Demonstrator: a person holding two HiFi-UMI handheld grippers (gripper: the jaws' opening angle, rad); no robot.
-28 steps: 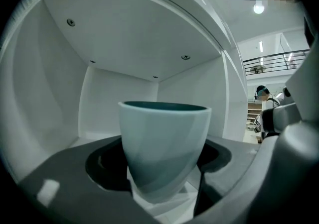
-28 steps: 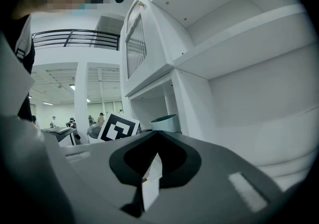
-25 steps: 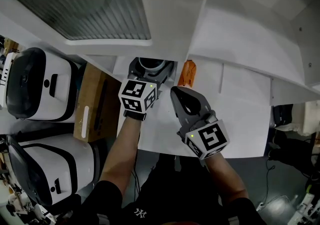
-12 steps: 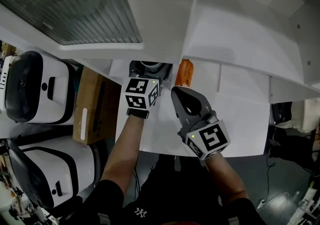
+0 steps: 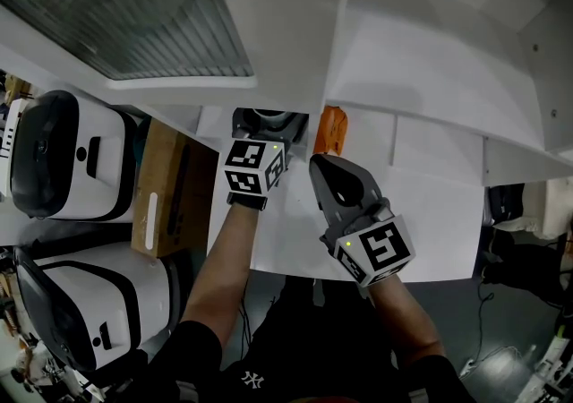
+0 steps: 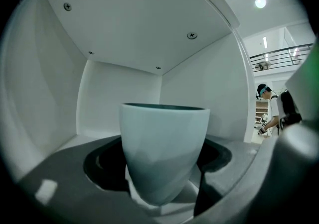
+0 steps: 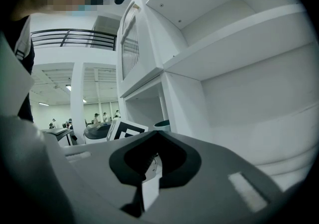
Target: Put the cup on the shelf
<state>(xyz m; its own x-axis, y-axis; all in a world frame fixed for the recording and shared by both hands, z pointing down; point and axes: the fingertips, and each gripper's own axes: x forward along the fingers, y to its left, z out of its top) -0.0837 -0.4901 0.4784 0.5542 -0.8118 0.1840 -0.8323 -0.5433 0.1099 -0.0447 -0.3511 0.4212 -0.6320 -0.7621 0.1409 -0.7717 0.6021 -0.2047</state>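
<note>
A pale blue cup [image 6: 164, 143] stands upright between the jaws of my left gripper [image 5: 266, 118], which is shut on its lower part. It sits inside a white shelf compartment [image 6: 119, 93]. In the head view only the cup's dark rim [image 5: 267, 113] shows under the shelf's edge. Whether its base rests on the compartment floor is hidden. My right gripper [image 5: 328, 170] hovers just to the right, over the white counter and in front of the shelf, jaws shut and empty. The right gripper view shows the cup's rim [image 7: 162, 124] beyond the left gripper's marker cube [image 7: 127, 131].
An orange object [image 5: 332, 130] lies at the shelf's foot between the grippers. A cardboard box [image 5: 166, 186] and two white-and-black appliances [image 5: 63, 152] sit to the left. Upper shelves [image 7: 234, 34] rise to the right. A ribbed panel [image 5: 125, 7] overhangs at top left.
The left gripper has pushed the cup a little further into the compartment. The right gripper has barely moved.
</note>
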